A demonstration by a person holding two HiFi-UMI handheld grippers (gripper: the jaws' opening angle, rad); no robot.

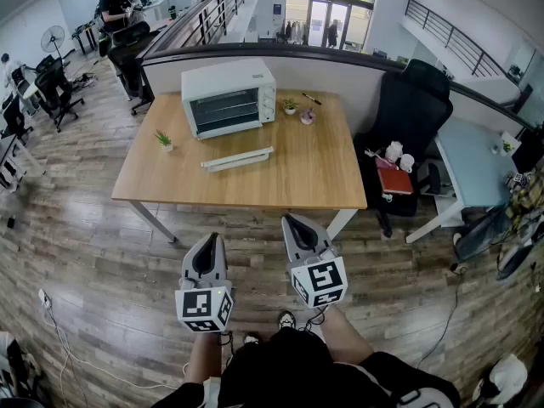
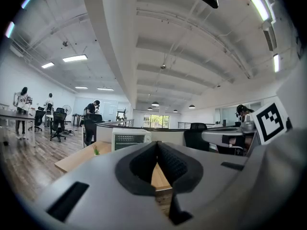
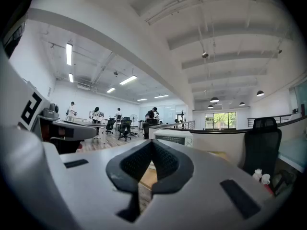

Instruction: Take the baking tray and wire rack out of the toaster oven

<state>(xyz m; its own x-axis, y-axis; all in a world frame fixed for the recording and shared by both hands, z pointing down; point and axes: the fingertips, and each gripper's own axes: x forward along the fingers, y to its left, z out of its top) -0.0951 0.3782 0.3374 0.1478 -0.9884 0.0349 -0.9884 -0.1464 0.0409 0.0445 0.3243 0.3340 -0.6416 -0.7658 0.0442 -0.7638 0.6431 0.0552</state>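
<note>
**Approach stage, both grippers level and well short of the table (image 1: 314,177).** My left gripper (image 1: 209,243) and right gripper (image 1: 293,224) each have their jaws pressed together with nothing between them. The toaster oven (image 1: 228,99) stands near the table's far-left corner, at about 11 o'clock from me, with its door closed. I judge the baking tray and wire rack to be behind its dark glass, though I cannot tell them apart from here. A long white object (image 1: 236,159) lies at 12 o'clock, between me and the oven. To do this step well, I should step close, keep clear of that object, spread one gripper's jaws and take the door handle squarely before reaching inside.
</note>
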